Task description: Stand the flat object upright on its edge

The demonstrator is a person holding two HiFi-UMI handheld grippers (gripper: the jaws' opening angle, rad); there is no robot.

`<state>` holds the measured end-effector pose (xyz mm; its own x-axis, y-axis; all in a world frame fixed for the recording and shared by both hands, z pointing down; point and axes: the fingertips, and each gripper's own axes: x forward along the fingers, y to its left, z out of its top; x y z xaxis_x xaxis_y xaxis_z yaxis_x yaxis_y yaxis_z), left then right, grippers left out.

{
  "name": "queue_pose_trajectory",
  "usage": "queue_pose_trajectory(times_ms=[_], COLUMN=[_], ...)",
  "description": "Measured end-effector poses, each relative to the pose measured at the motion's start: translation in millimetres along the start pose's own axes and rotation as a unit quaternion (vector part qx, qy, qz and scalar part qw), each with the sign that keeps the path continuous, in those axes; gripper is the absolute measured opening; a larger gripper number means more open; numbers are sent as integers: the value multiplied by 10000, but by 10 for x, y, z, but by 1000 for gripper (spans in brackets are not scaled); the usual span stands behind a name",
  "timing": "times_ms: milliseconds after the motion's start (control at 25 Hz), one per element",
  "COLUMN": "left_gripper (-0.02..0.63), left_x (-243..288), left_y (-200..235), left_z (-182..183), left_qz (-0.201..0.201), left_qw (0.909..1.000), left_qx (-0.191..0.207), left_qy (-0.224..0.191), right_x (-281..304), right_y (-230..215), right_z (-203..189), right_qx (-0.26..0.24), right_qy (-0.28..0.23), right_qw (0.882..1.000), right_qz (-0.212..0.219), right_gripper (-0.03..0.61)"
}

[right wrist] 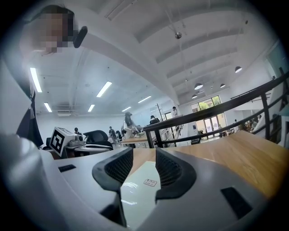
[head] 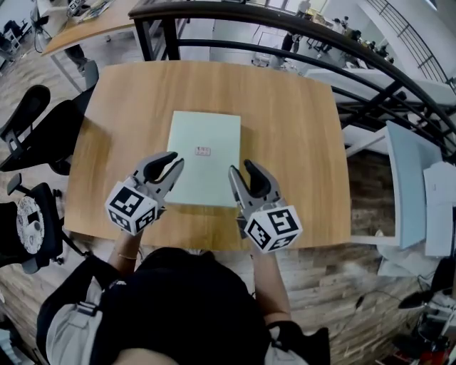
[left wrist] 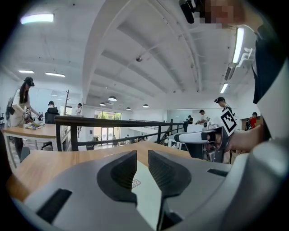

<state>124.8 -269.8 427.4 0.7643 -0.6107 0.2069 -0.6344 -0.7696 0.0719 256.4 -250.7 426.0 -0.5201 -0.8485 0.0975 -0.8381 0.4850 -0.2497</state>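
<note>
Bordering a black railing (head: 285,20), the wooden table (head: 299,142) holds a flat book (head: 205,158)

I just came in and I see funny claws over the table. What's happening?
A person holds a claw tool in each hand above a wooden table. A thin, pale green pad lies flat on it, not stood up yet. The left claw and the right claw are at the pad's near edge, one toward each corner. Both are empty: the left shows only a narrow gap, the right stands wider.
</note>
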Motion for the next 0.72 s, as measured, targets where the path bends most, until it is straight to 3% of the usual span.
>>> queue_pose_trajectory(times_ms=[720], left_gripper=[143], left_x=[426], left_y=[900], left_z=[-367], left_qz=[365], left_qw=[9971], left_qx=[-505], left_qy=[434], right_x=[716], right_y=[-629], right_z=[-302], right_qx=[-6], right_qy=[827], right_qw=[9959], right_qz=[-353], right_gripper=[157])
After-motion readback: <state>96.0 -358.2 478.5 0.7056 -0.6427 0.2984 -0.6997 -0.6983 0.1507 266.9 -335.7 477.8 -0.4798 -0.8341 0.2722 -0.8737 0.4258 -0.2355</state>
